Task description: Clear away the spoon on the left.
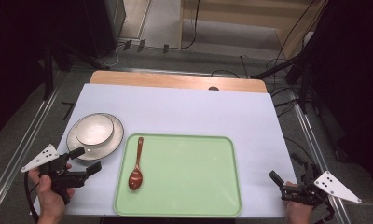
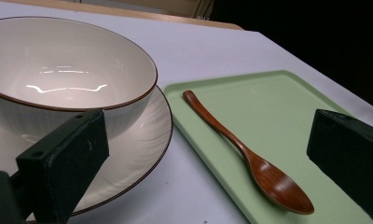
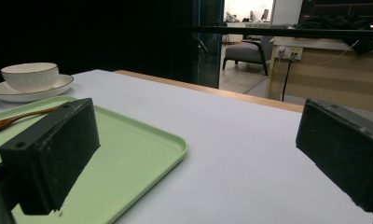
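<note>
We hold the left gripper [image 1: 88,160] with jaws spread at the bowl's [image 1: 94,129] 7 o'clock; the right gripper [image 1: 283,175], apparently gaping too, sits at the tray's [image 1: 194,177] 3 o'clock.

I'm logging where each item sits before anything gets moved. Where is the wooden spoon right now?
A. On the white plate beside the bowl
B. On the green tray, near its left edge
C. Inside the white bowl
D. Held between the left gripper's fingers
B. The wooden spoon lies flat on the green tray near its left edge, apart from the bowl and plate, with the open left gripper not touching it.
</note>
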{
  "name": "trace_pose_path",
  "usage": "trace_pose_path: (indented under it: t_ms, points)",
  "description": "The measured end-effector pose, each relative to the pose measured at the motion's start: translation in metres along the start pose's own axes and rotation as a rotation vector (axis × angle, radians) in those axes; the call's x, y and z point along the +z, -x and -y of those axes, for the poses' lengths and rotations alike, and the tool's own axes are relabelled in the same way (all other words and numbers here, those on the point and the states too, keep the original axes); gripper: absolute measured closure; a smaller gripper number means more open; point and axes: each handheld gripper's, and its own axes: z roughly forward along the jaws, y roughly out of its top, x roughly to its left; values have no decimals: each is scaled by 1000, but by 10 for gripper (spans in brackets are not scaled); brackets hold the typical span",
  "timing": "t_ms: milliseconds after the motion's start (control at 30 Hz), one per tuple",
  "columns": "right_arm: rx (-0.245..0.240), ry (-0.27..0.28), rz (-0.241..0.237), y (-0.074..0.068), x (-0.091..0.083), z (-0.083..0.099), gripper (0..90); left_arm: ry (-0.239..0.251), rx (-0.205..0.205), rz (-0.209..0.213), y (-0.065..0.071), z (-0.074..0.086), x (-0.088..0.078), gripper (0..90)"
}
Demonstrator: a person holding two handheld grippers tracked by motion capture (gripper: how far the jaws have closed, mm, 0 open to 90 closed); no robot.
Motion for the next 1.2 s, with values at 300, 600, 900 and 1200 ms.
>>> trace_pose_path:
  t_ms: [300, 600, 900, 1200]
  points:
    - [4, 2, 3, 0, 0, 0, 0, 22, 8, -66, -12, 9, -19, 0]
    - [2, -1, 3, 0, 0, 0, 0, 36, -8, -124, -30, 16, -42, 0]
    - [2, 5, 4, 0, -1, 0, 0, 47, -9, -165, -39, 19, -54, 0]
    - [0, 1, 1, 0, 0, 0, 0, 43, -6, -146, -29, 12, -48, 0]
